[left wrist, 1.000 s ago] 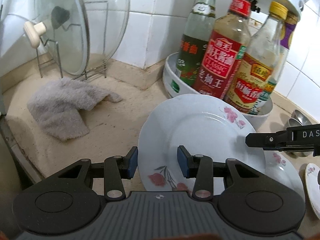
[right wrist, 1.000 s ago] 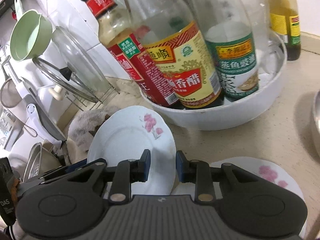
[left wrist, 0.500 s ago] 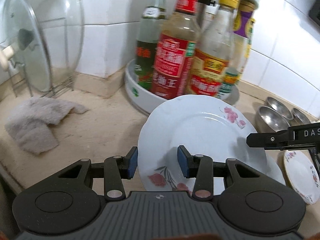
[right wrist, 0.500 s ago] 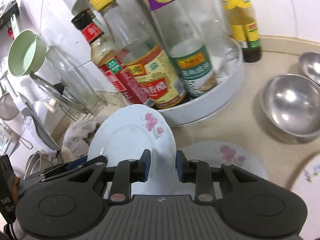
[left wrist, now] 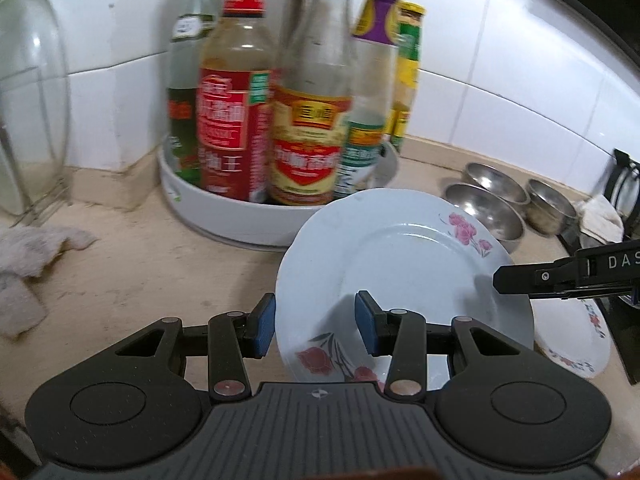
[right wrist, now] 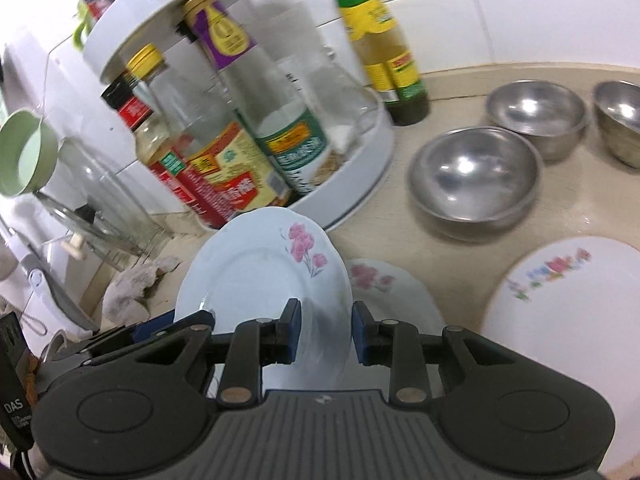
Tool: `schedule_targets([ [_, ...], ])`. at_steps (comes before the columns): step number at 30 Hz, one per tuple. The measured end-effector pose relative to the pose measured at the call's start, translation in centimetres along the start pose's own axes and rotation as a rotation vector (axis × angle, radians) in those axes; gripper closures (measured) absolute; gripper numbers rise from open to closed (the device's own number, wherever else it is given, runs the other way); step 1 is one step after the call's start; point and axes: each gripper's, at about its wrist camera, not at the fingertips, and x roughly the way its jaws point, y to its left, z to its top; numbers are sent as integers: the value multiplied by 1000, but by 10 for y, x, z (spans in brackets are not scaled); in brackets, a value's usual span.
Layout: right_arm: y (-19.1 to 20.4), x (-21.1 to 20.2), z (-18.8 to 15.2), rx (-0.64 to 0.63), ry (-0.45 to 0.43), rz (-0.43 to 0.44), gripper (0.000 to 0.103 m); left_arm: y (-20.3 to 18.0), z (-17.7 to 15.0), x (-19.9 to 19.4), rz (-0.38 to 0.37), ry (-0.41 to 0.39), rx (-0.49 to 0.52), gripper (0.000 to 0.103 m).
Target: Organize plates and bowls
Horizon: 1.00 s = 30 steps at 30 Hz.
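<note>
- The flowered plate (left wrist: 400,272) is held off the counter and tilted, just in front of the white bottle rack (left wrist: 240,216), with its far rim near the rack wall.
- The plate is pinched from two sides. The left gripper (left wrist: 315,326) is closed on the near rim, and the right gripper (right wrist: 325,330) is closed on the opposite rim. Neither pair of tongs is spread free.
- A second flowered plate (right wrist: 384,284) lies flat on the counter in front of the rack, directly under the held one. It is judged to be the place where the held plate is to be stacked.
- To do this well, the plate should first be brought level and then lowered straight, so that rim meets rim. It should not be slid.
- Neither grip should be loosened before the plate rests fully. A thin glazed rim is judged to slip easily.
- The far rim should be kept away from the bottles, which could be knocked.
- The steel bowls (right wrist: 472,176) stand to the right of the rack. A larger plate (right wrist: 560,320) with a flower band lies further right and nearer the camera. Both are outside the path.
- Writing: the letters "DAS" are read on the side of the right gripper in the left wrist view, and again on the left gripper in the right wrist view.
- The red-label bottle (left wrist: 228,128) and the yellow-label bottle (left wrist: 308,148) in the rack carry Chinese characters, but these are blurred and cannot be read safely. No brand can be named.
</note>
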Motion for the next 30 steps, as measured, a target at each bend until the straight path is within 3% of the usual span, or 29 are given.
schedule_targets([
  [14, -29, -33, -18, 78, -29, -69, 75, -35, -8, 11, -71, 23, 75, 53],
  [30, -50, -32, -24, 135, -16, -123, 75, -50, -11, 29, -96, 65, 106, 53],
])
